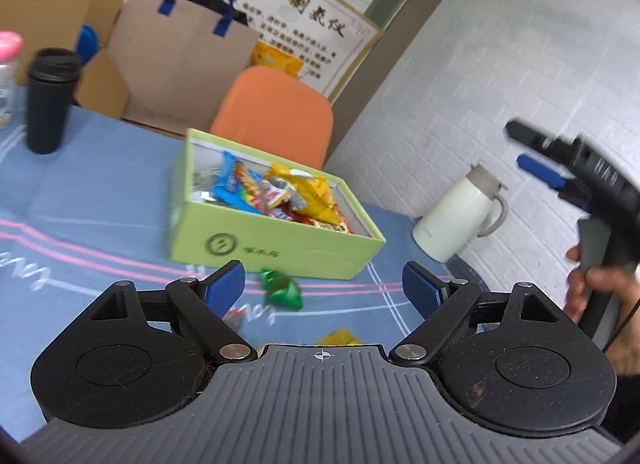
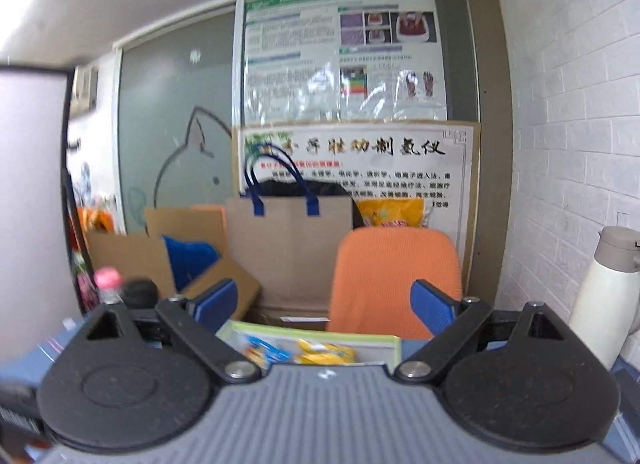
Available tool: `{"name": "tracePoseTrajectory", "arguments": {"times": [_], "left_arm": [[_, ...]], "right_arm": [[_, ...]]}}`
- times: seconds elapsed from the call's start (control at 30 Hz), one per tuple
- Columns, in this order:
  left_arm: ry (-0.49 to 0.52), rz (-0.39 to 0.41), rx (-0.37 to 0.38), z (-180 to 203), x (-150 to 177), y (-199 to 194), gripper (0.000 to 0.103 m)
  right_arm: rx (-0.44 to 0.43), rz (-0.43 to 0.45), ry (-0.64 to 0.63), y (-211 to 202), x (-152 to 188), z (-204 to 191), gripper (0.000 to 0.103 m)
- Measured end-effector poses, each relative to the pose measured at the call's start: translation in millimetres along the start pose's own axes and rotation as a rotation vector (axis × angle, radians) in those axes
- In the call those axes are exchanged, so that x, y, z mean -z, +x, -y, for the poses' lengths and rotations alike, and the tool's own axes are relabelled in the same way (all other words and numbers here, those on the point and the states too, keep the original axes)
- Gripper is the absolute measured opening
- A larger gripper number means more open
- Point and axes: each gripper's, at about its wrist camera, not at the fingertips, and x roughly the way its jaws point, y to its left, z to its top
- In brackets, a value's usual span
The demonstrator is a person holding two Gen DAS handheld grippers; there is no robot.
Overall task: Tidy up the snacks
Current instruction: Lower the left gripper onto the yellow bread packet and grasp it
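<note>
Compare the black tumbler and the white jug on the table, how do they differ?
The black tumbler is dark, straight-sided and has no handle; the white jug is cream, has a side handle and a grey lid. The tumbler stands far left, the jug by the brick wall. Both stand upright on the blue cloth.

One green box, one white jug, one black tumbler, one orange chair, one paper bag.

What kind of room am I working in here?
Probably an office or clinic back room: health posters on the wall, an orange office chair, and cardboard boxes stacked behind the blue-clothed table.
</note>
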Motion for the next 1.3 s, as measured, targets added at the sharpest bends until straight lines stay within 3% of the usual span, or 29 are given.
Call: {"name": "tracePoseTrajectory", "arguments": {"times": [0.2, 0.37, 0.6, 0.7, 0.87, 1.03, 1.2, 1.3], "left_arm": [[0.025, 0.08, 0.008, -23.4, 8.9, -70.8, 0.075], [0.013, 0.09, 0.036, -27.0, 22.2, -92.3, 0.075], [0.051, 0.071, 0.054, 0.2, 31.4, -83.4, 0.075], [0.063, 0.073, 0.044, 9.7, 33.9, -85.8, 0.075], [0.078, 0.057, 0.005, 21.7, 37.1, -74.8, 0.076], [0.065, -0.023, -0.003, 31.1, 46.9, -37.4, 0.076], [-0.034, -0.144, 0.004, 33.1, 72.4, 13.7, 0.076], [-0.097, -0.224, 0.002, 35.7, 81.6, 54.9, 0.076]], "right_arm": [[-0.066, 0.119, -0.011, -48.1, -41.9, -71.4, 0.092], [-0.114, 0.189, -0.054, -75.9, -58.9, -110.6, 0.092], [-0.208, 0.214, -0.014, -109.5, -91.5, -102.5, 0.092], [-0.249, 0.233, -0.041, -121.2, -88.0, -97.4, 0.092], [-0.274, 0.131, -0.062, -113.0, -25.1, -70.2, 0.092], [-0.203, -0.011, -0.033, -100.0, 70.0, -21.8, 0.092], [-0.122, -0.226, 0.054, -68.0, 170.7, 24.3, 0.092], [-0.088, -0.339, 0.041, -39.8, 212.0, 36.0, 0.092]]}}
